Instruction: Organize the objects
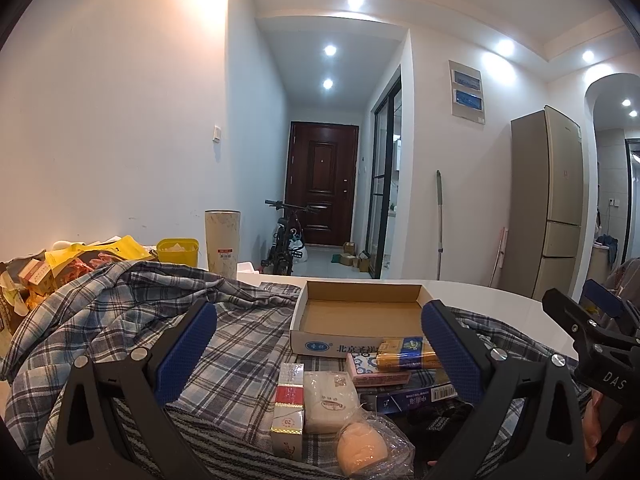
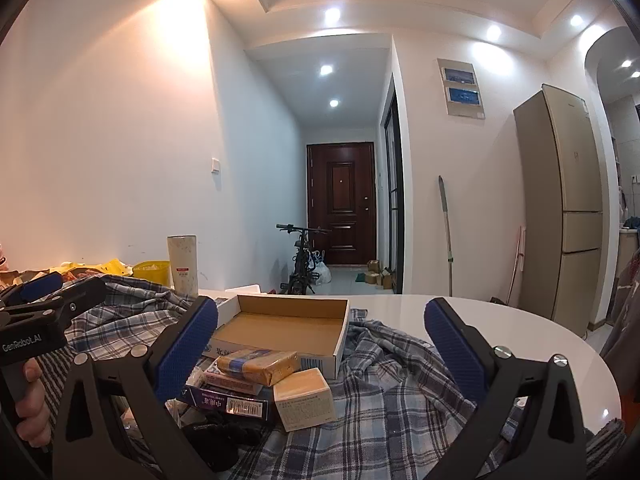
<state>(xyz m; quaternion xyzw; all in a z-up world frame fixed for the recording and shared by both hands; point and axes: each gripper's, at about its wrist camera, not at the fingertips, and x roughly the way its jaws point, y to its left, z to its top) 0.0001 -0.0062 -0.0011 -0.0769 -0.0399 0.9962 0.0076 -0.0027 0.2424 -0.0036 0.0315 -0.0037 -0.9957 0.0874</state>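
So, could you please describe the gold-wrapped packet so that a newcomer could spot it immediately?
Find the open cardboard tray on the plaid cloth. Right in front of it lies a pile of small boxes. The gold-wrapped packet lies on top of that pile, the only shiny, crinkled foil item among flat-sided cartons.

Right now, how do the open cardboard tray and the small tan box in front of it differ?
The cardboard tray is wide, shallow, open on top and holds nothing; the small tan box is compact, cube-like and closed. The tray's outside is white with blue print; the box is tan all over. Both rest on the plaid cloth.

left tongs (image 1: pixel 320 344), right tongs (image 2: pixel 322 336) gaping, empty.
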